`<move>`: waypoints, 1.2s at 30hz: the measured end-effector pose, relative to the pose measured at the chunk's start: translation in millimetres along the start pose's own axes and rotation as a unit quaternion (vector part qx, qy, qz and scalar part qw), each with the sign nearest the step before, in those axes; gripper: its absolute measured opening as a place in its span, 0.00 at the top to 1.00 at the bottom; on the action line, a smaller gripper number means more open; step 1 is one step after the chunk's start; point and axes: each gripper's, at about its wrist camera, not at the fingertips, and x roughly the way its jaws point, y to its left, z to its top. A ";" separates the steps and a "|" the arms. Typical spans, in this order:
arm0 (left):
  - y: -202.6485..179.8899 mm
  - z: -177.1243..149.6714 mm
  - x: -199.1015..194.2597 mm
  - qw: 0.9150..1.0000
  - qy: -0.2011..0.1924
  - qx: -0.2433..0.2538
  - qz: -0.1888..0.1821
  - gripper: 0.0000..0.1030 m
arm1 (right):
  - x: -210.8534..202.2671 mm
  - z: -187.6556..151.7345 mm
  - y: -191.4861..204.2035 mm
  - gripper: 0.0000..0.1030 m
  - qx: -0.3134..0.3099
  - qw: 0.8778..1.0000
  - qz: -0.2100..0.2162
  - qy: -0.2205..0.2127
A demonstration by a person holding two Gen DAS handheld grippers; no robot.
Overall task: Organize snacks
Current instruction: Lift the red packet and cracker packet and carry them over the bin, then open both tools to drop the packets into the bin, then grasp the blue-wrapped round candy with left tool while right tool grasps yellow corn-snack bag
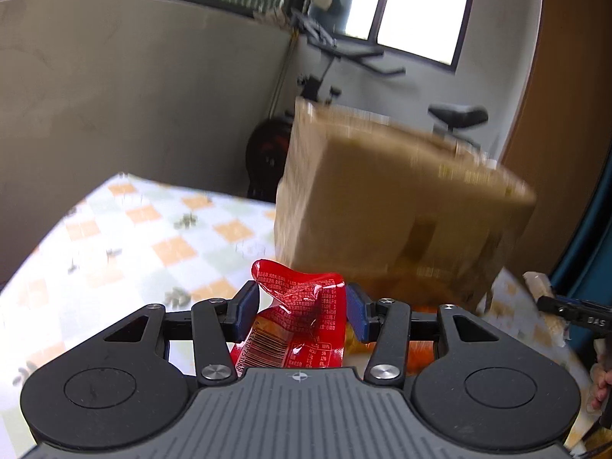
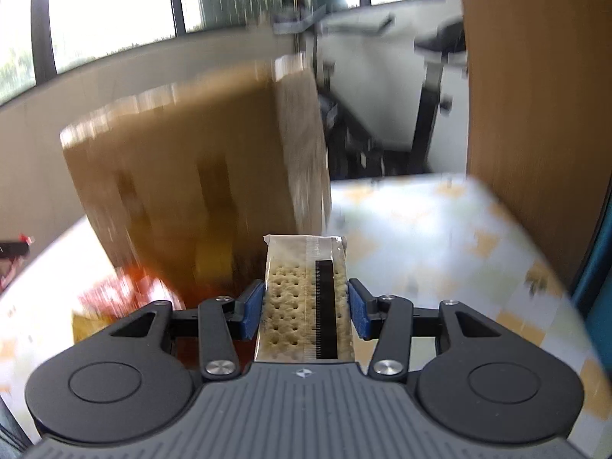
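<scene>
Claws both loaded: left claw (image 1: 302, 311) pinching crumpled red snack packet (image 1: 296, 317), right claw (image 2: 305, 308) clamped on cracker pack (image 2: 304, 298). Both up over checkered worktop (image 1: 126, 229), near cardboard box (image 1: 390, 199).

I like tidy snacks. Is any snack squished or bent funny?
Yes. The red snack packet in the left tongs is crumpled and twisted where the pads pinch it. The cracker pack in the right tongs looks flat and straight.
</scene>
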 end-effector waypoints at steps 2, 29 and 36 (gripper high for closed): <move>-3.2 14.6 -5.7 1.000 -0.023 0.001 -0.005 0.50 | -8.4 19.2 5.1 0.53 -0.004 0.999 0.006 -0.036; -62.6 139.2 94.3 0.998 -0.034 0.051 -0.009 0.09 | 114.4 136.9 69.3 0.17 -0.067 0.996 0.067 -0.001; -52.9 138.4 68.6 0.997 -0.015 0.042 0.057 0.08 | 86.3 144.3 54.7 0.00 0.009 0.999 0.052 -0.010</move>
